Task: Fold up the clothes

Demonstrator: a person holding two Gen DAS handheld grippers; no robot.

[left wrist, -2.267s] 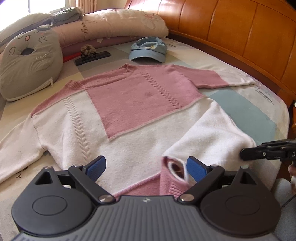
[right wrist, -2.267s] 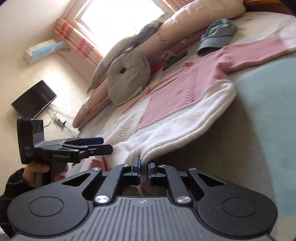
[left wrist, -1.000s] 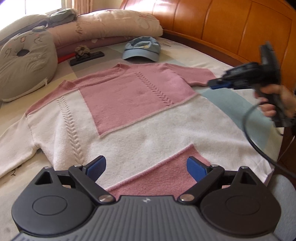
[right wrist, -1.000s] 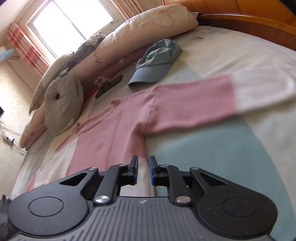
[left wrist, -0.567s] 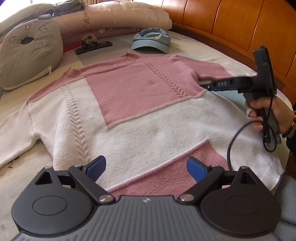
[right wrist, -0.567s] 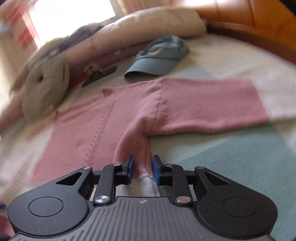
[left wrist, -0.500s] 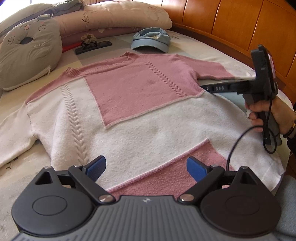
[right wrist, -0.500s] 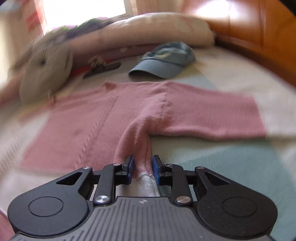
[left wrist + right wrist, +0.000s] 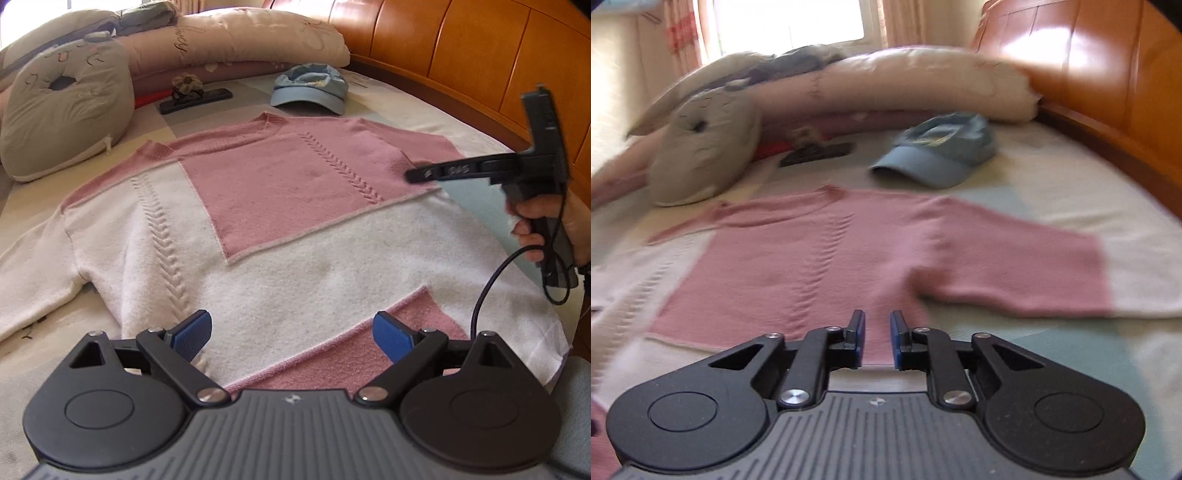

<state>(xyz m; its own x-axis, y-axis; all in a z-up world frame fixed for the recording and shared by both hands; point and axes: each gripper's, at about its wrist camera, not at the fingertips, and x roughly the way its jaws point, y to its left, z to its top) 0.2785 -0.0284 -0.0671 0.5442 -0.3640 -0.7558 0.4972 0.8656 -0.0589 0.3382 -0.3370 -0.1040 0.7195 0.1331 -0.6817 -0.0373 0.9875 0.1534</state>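
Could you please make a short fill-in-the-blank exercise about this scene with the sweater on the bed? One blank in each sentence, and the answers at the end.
1. The sweater lies spread flat on the ____.
2. The cap beyond the sweater's collar is coloured ____.
3. The left gripper hovers over the hem with its jaws wide ____.
4. The right gripper is near the sweater's ____ sleeve.

Missing words: bed; blue; open; pink

Bare bed [image 9: 1052, 177] lies open at 2 o'clock of the sweater [image 9: 295, 236]; cap [image 9: 310, 90] at 12, cushion [image 9: 66, 110] at 10, headboard [image 9: 480, 55] beyond.
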